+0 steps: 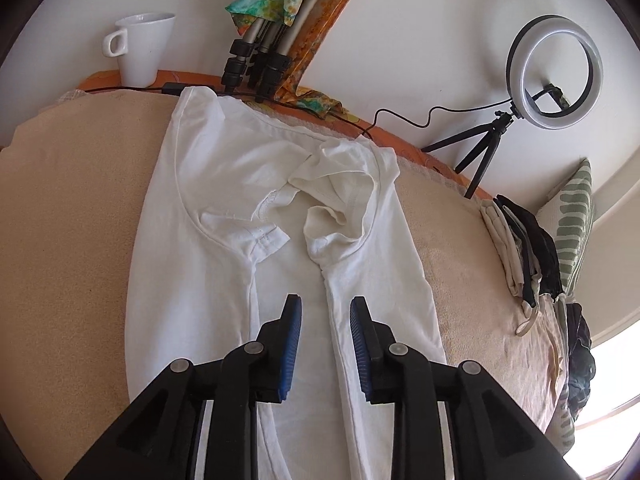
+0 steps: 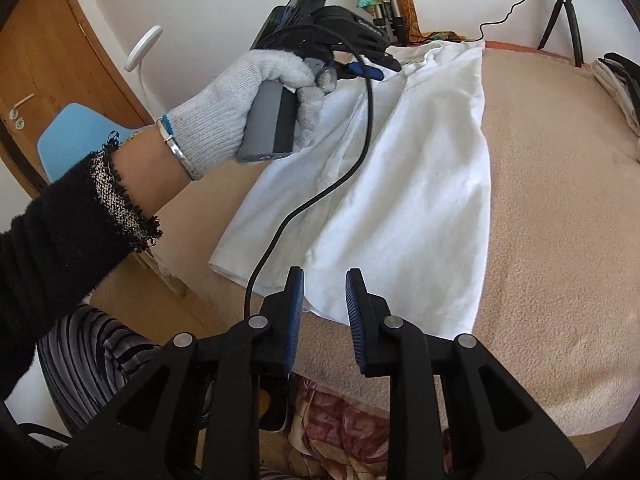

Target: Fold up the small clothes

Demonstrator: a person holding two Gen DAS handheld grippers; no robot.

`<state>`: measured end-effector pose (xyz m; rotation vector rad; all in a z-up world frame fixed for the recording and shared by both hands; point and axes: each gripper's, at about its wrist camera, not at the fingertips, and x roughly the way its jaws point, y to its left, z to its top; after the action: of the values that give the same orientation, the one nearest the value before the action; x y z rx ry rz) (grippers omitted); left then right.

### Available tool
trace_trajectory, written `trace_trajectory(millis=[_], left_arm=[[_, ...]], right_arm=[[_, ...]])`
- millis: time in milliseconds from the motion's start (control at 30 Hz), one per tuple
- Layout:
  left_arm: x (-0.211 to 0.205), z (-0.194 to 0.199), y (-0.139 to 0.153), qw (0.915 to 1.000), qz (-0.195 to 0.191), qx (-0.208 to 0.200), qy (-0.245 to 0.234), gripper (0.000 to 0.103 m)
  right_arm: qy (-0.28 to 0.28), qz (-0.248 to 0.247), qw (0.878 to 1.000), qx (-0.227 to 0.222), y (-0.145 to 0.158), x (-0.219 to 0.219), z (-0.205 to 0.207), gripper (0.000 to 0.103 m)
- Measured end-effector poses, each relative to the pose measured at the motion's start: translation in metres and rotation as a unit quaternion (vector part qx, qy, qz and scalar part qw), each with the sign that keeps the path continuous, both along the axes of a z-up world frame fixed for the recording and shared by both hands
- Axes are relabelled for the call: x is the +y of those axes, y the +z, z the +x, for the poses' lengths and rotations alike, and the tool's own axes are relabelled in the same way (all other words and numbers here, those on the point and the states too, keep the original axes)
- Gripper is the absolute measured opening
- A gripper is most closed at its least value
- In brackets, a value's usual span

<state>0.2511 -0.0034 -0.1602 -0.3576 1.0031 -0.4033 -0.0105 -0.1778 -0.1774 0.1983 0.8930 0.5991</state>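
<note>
Both grippers empty, shirt (image 1: 224, 184) just ahead

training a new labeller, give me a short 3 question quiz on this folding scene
1. True or false: the left tool grips the white t-shirt.
2. Which way are the shirt's sleeves folded: A) inward onto the body, B) spread outward?
3. What stands beside the ring light, against the wall, on the far left?

Key: 1 false, its jaws are open above the cloth. 2 A. 3 a white mug.
</note>
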Motion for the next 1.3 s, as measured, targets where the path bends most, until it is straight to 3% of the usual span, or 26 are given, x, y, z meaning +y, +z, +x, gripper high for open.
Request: trace_trajectory(millis=[133, 267, 367, 467, 633, 700, 800, 867, 967, 1033, 1100, 1133, 1200, 1233, 1267, 1300], left_arm=[[0.01, -0.049, 0.019, 0.9997, 0.001, -0.005, -0.024, 0.025], [0.012, -0.107, 0.026, 0.9988, 0.001, 0.007, -0.049, 0.03], [0.005, -0.15, 0.017, 0.9968, 0.001, 0.036, -0.072, 0.033], [-0.006, -0.184, 0.003, 0.9937, 0.006, 0.063, -0.093, 0.035], [-0.012, -0.204, -0.016, 0.992, 0.029, 0.087, -0.087, 0.035], [-0.01, -0.203, -0.021, 0.9908, 0.02, 0.1, -0.089, 0.035], [-0.011, -0.203, -0.026, 0.9894, 0.008, 0.109, -0.096, 0.025], [-0.013, -0.202, -0.026, 0.9886, 0.001, 0.111, -0.101, 0.005], [-0.012, -0.201, -0.021, 0.9891, -0.016, 0.106, -0.1, 0.003], [-0.013, -0.202, -0.013, 0.9904, -0.017, 0.093, -0.101, 0.003], [-0.012, -0.205, -0.009, 0.9921, -0.012, 0.083, -0.094, 0.025], [-0.01, -0.205, -0.01, 0.992, -0.016, 0.085, -0.091, 0.047], [-0.011, -0.207, -0.016, 0.9907, -0.022, 0.097, -0.093, 0.049], [-0.014, -0.208, -0.019, 0.9893, -0.015, 0.104, -0.101, 0.04], [-0.016, -0.208, -0.023, 0.9883, -0.007, 0.108, -0.107, 0.021], [-0.018, -0.207, -0.027, 0.9875, 0.001, 0.113, -0.11, 0.015]], right_arm=[[-0.064, 0.051, 0.996, 0.019, 0.001, -0.053, 0.002, 0.026], [-0.088, 0.091, 0.99, 0.058, -0.018, -0.077, 0.013, 0.027], [-0.1, 0.085, 0.988, 0.075, -0.033, -0.08, 0.019, 0.034], [-0.091, 0.126, 0.981, 0.114, -0.048, -0.082, 0.027, 0.035], [-0.093, 0.147, 0.977, 0.121, -0.052, -0.084, 0.02, 0.035], [-0.087, 0.128, 0.982, 0.108, -0.048, -0.084, 0.01, 0.035], [-0.07, 0.077, 0.992, 0.069, -0.042, -0.075, -0.005, 0.035], [-0.057, 0.041, 0.996, 0.048, -0.041, -0.065, -0.013, 0.035], [-0.048, -0.01, 0.999, 0.011, -0.039, -0.049, -0.023, 0.037], [-0.039, -0.025, 0.999, -0.002, -0.037, -0.042, -0.025, 0.048], [-0.035, -0.04, 0.998, -0.013, -0.036, -0.037, -0.026, 0.049], [-0.033, -0.047, 0.998, -0.016, -0.036, -0.035, -0.026, 0.049], [-0.032, -0.053, 0.998, -0.02, -0.037, -0.033, -0.026, 0.049], [-0.032, -0.053, 0.998, -0.021, -0.037, -0.033, -0.025, 0.05], [-0.033, -0.053, 0.998, -0.021, -0.036, -0.033, -0.024, 0.05], [-0.032, -0.053, 0.998, -0.022, -0.036, -0.033, -0.024, 0.051]])
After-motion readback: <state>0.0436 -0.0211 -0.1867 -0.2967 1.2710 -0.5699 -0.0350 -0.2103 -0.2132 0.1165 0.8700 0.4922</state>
